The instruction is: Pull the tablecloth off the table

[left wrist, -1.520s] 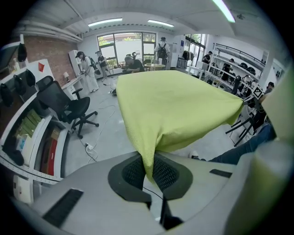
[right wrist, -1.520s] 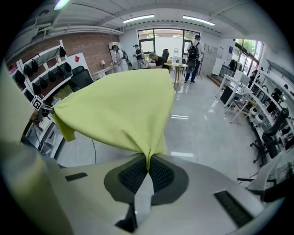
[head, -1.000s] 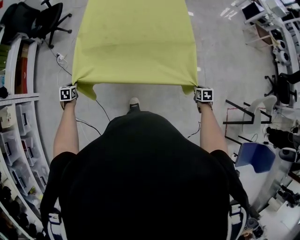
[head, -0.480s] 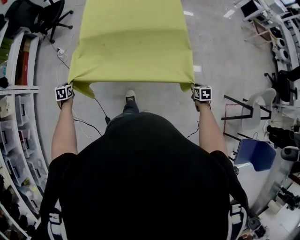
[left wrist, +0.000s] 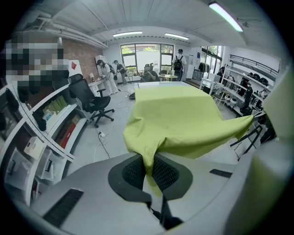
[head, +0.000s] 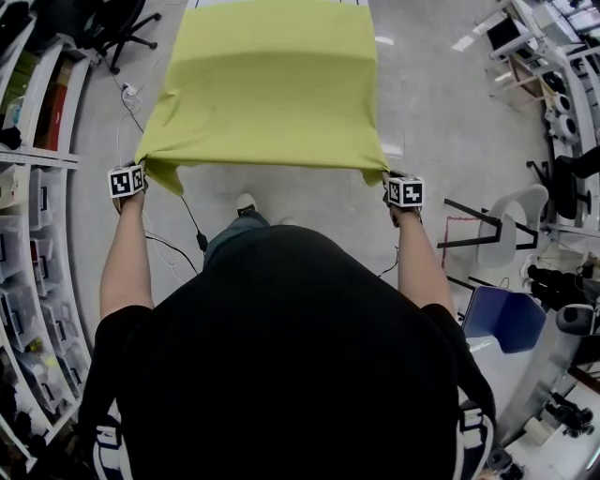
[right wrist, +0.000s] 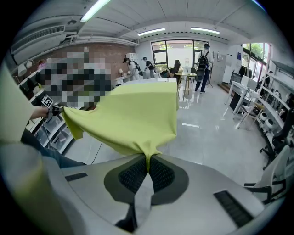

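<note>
A yellow-green tablecloth (head: 267, 89) stretches from a table at the top of the head view down toward me, its near edge hanging free above the floor. My left gripper (head: 141, 173) is shut on the cloth's near left corner, and in the left gripper view the tablecloth (left wrist: 177, 119) bunches between the pads (left wrist: 131, 172). My right gripper (head: 389, 178) is shut on the near right corner; in the right gripper view the tablecloth (right wrist: 133, 117) runs off to the left toward the other gripper. The table itself is hidden under the cloth.
Shelving with bins (head: 23, 272) lines the left side. Office chairs (head: 103, 23) stand at the far left and cables (head: 192, 225) lie on the floor. At the right are a blue chair (head: 506, 319), desks (head: 544, 66) and a black frame (head: 473, 225). Several people (left wrist: 108, 75) stand far off.
The cloth has slid further toward me as I step back; the shelving and chairs have shifted in view. Both grippers keep their hold on the corners.
</note>
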The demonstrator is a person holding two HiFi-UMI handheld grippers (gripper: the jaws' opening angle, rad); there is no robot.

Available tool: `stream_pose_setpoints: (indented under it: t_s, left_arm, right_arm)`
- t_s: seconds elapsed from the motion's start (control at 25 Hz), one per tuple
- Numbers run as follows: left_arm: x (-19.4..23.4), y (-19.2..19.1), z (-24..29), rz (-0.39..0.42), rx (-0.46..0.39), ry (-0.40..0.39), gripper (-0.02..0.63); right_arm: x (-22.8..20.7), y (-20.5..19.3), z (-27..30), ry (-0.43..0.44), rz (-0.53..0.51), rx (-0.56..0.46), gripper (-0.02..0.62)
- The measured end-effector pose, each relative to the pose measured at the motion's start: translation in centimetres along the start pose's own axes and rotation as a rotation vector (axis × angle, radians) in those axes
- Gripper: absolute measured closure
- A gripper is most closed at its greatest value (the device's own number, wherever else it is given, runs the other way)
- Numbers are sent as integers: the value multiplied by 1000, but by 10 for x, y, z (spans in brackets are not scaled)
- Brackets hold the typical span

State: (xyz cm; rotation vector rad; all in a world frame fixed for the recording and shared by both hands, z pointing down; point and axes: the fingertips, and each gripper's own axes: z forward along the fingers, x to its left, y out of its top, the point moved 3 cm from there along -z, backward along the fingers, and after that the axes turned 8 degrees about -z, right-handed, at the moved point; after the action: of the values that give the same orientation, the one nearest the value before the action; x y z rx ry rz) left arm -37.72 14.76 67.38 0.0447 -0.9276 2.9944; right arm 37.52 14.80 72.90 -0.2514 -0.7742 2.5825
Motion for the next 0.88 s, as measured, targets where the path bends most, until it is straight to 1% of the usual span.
stream_pose_setpoints:
  t_s: [0.16, 0.4, 0.52, 0.88]
  left_arm:
    - [16, -15, -17, -1, -21, -9, 581]
    - [36, -34, -28, -11, -27, -26, 581]
    - [48, -41, -35, -11, -33, -42, 581]
    - [106, -72, -77, -9, -69, -77, 581]
  right_arm:
    - [24, -12, -11, -7, 4, -9, 572]
    - [53, -20, -24, -12, 9, -38, 572]
    - [69, -22, -35, -40, 12, -41, 572]
    - [144, -24, -68, -89, 31, -97, 572]
